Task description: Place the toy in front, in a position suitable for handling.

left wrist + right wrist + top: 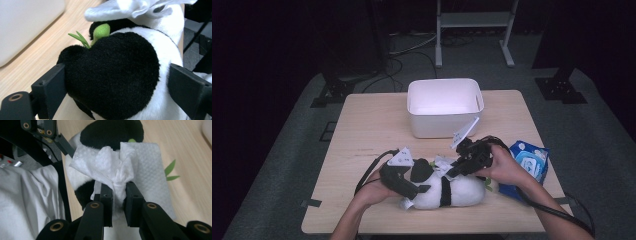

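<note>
Black jaws of the right gripper [117,195] stand narrow, pinching a bunched white wipe [117,167] against a plush panda [447,190]. Its black-and-white body lies on its side near the front edge of the counter [367,125], long axis running left to right. At the panda's left end, the left gripper [115,82] has its jaws set wide around a black, rounded part of the toy, both touching it. A small green leaf [80,38] pokes out beside that black part. Just right of the panda sits a blue packet of wipes [532,162], partly behind the person's right hand [507,167]. Behind the toy, well apart, stands an open white bin [444,107].
</note>
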Demonstrator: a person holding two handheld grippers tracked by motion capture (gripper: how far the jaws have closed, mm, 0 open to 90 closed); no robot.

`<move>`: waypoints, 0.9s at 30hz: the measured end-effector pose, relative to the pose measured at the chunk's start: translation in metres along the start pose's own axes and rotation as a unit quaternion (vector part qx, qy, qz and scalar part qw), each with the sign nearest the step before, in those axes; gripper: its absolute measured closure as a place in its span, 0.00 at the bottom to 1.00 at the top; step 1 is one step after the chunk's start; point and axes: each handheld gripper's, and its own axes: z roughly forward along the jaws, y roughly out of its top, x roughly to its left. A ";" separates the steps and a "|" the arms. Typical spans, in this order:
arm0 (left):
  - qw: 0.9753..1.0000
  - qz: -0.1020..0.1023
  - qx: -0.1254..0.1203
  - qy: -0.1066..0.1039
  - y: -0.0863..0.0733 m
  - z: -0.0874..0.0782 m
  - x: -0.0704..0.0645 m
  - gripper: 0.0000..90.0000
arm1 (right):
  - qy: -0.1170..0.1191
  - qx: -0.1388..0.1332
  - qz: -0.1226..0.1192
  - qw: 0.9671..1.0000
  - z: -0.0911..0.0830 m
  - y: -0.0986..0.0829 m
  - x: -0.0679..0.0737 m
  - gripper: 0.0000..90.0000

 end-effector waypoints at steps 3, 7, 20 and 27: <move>1.000 0.000 0.001 -0.001 0.000 0.000 0.000 0.10 | -0.007 0.003 0.004 1.000 -0.002 -0.002 0.000 0.85; 1.000 -0.003 0.000 -0.003 -0.001 0.000 0.000 0.10 | -0.022 0.004 -0.006 1.000 0.000 0.000 0.000 0.85; 1.000 0.002 0.003 -0.004 0.000 -0.001 0.000 0.10 | -0.027 0.023 -0.020 0.999 0.012 0.005 -0.002 0.72; 1.000 -0.002 0.002 -0.004 0.000 0.000 0.000 0.10 | -0.003 0.046 -0.039 0.998 0.019 0.004 -0.002 0.53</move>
